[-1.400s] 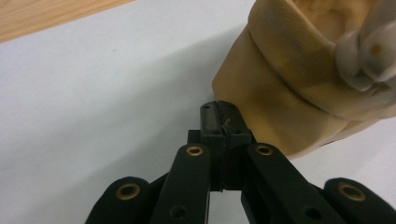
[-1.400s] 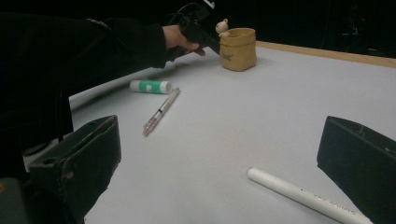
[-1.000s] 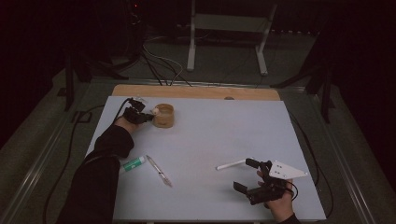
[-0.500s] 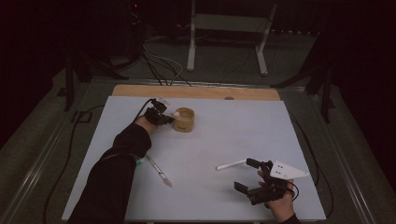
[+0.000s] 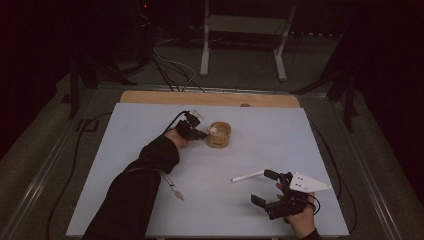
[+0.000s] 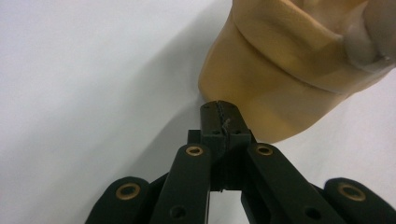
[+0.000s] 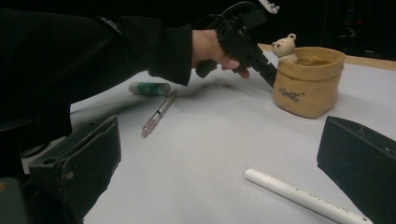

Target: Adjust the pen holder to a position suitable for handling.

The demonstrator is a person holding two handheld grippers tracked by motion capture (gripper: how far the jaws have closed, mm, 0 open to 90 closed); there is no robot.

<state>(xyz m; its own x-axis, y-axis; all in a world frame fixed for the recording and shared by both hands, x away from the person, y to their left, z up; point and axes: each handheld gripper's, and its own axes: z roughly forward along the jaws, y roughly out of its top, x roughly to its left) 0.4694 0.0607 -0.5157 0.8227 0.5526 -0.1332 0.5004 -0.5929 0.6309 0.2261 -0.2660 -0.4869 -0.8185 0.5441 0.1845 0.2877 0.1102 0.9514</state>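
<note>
- The jaws of the left gripper (image 5: 200, 134) are pressed together with nothing between them; their closed tips touch the side wall of a small tan pouch-shaped holder with a rolled rim (image 5: 219, 135).
- The jaws of the right gripper (image 5: 267, 187) stand wide apart and empty, well away from the holder on the near right.
- The holder stands upright on the pale grey table mat (image 5: 125, 150), near its far middle; a little white bear figure (image 7: 284, 46) peeks over its rim.
- It looks light and soft-walled, likely to slide or tip under a push and to dent if squeezed; the rolled rim seems the firmest place to grip.
- A white pen (image 5: 248, 176) lies between the holder and the right gripper.
- A slim clear pen (image 7: 159, 113) and a green-and-white tube (image 7: 150, 88) lie well left of the holder.
- Open mat surrounds the holder, and the mat's edges are far off.
</note>
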